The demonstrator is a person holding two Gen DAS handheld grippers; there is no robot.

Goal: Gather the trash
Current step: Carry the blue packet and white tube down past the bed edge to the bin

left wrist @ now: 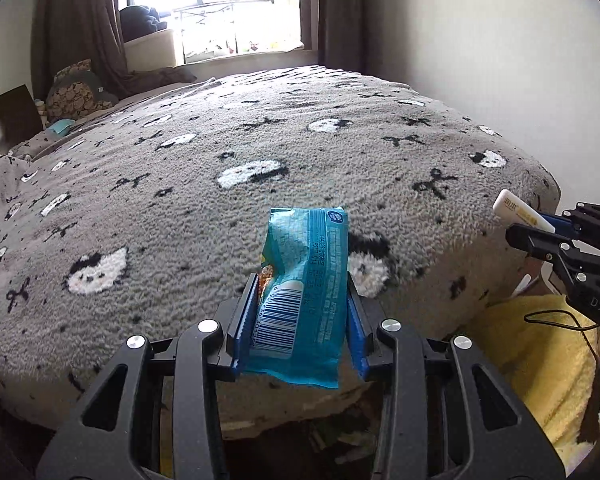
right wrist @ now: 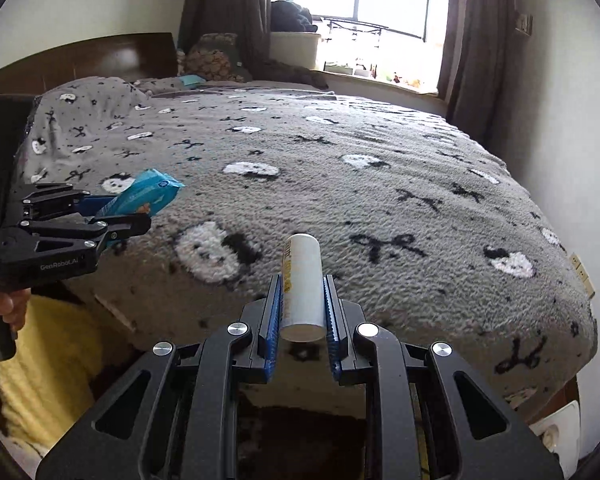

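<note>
Now, across both wrist views the grey fleece bedspread with black bows and white faces (left wrist: 300, 152) fills the middle of the frame, its near edge dropping off along the bottom, dark floor below. At far left of the right wrist view, the left gripper (right wrist: 112, 216) hangs over that edge, clamped on a crinkled blue plastic snack wrapper (left wrist: 300, 296). In its own view the wrapper stands up between the blue pads, long axis running from bottom centre upward, barcode low. Moving right, the right gripper (right wrist: 302, 312) is closed tight on a white cylindrical tube with yellow print (right wrist: 302, 284), pointing up-frame over the bed. Yellow fabric (left wrist: 532, 344) sits lower right.
</note>
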